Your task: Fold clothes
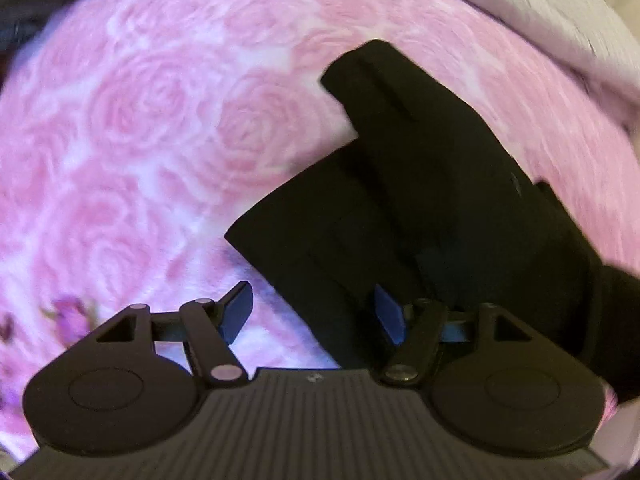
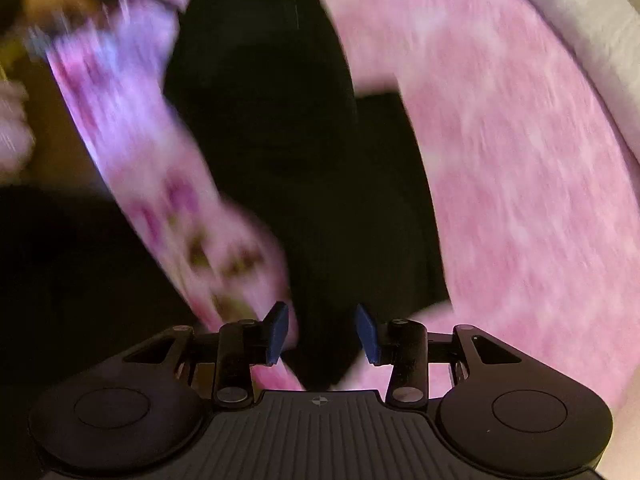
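Both hand-held grippers, left (image 1: 316, 316) and right (image 2: 322, 334), gape wide over the black garment (image 1: 420, 200); pinch an edge squarely, I'd say.

This looks like a home, most likely a bedroom. A soft pink blanket (image 1: 160, 128) printed with large roses fills most of the left wrist view, spread flat as on a bed. A pale, light-coloured edge (image 1: 540, 12) curves along the upper right of the frame; I cannot tell if it is a wall or a headboard. A black garment (image 1: 420, 208) lies on the blanket. The right wrist view is blurred, but shows the same pink cover.
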A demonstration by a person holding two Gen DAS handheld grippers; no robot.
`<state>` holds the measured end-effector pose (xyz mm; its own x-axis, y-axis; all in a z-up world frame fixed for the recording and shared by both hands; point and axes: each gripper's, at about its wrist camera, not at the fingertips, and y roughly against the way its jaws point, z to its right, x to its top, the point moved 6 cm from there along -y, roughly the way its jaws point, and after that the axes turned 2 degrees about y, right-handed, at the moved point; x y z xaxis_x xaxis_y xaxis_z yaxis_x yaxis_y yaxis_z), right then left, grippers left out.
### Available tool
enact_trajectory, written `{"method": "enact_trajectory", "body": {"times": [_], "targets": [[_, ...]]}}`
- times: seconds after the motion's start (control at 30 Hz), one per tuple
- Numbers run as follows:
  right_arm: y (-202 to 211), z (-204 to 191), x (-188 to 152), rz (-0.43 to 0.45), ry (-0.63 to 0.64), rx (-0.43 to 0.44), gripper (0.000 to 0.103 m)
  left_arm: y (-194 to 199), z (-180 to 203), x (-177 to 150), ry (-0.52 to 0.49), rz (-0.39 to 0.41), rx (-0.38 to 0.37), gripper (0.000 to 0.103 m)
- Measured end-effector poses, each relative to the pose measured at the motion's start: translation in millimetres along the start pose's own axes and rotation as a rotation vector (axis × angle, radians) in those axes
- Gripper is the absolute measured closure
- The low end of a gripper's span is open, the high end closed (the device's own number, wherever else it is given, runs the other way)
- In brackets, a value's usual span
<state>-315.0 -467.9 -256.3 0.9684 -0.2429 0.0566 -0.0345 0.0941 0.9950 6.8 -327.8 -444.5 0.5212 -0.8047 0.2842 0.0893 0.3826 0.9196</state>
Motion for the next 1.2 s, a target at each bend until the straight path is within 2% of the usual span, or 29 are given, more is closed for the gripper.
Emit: {"method": "enact_trajectory", "body": {"times": [0.07, 0.1, 0.13, 0.17, 0.2, 0.23, 0.3, 0.4, 0.53, 0.6, 0.67, 0.7, 0.73, 0.83, 1.03, 1.1, 1.2], "targets": [[7, -1, 29, 0.080, 0.017, 0.035, 0.057, -10, -3, 2, 0.069, 0.009, -0.023, 0.040], [8, -2, 45, 0.122, 0.028, 0.046, 0.050, -14, -4, 3, 0.098, 0.015, -0.032, 0.042], [1, -4, 67, 0.173, 0.048, 0.033, 0.044, -15, -4, 5, 0.109, 0.031, -0.036, 0.049], [-8, -9, 87, 0.211, 0.059, 0.040, 0.042, -10, -2, 6, 0.104, 0.055, -0.047, 0.065], [-19, -14, 106, 0.235, 0.057, 0.058, 0.039, -6, -1, 7, 0.099, 0.080, -0.058, 0.075], [-29, -20, 124, 0.260, 0.055, 0.075, 0.036, 1, -1, 8, 0.097, 0.107, -0.071, 0.090], [-49, -30, 162, 0.309, 0.050, 0.109, 0.032, 20, -2, 6, 0.098, 0.168, -0.109, 0.094], [-78, -46, 217, 0.378, 0.038, 0.160, 0.027, 43, 6, -4, 0.045, 0.224, -0.143, 0.096], [-109, -56, 268, 0.360, -0.066, 0.205, 0.022, 53, 11, -13, 0.053, 0.257, -0.166, 0.097], [-130, -64, 282, 0.303, -0.068, 0.197, 0.022, 53, 9, -13, 0.075, 0.264, -0.169, 0.097], [-144, -61, 284, 0.275, -0.083, 0.213, 0.025, 53, 6, -12, 0.089, 0.265, -0.170, 0.097], [-147, -58, 283, 0.270, -0.094, 0.222, 0.042, 54, 4, -10, 0.092, 0.270, -0.172, 0.097], [-144, -53, 281, 0.276, -0.104, 0.225, 0.069, 56, 3, -8, 0.094, 0.276, -0.175, 0.097], [-115, -31, 264, 0.338, -0.157, 0.198, 0.091, 66, 4, 9, 0.088, 0.305, -0.200, 0.097], [-7, 44, 201, 0.536, -0.342, 0.149, 0.095, 113, 16, 73, 0.028, 0.436, -0.246, 0.098], [31, 57, 183, 0.609, -0.385, 0.144, 0.096, 139, 19, 100, -0.007, 0.504, -0.243, 0.098], [80, 56, 170, 0.713, -0.420, 0.150, 0.096, 183, 22, 140, -0.084, 0.603, -0.209, 0.098]]}}
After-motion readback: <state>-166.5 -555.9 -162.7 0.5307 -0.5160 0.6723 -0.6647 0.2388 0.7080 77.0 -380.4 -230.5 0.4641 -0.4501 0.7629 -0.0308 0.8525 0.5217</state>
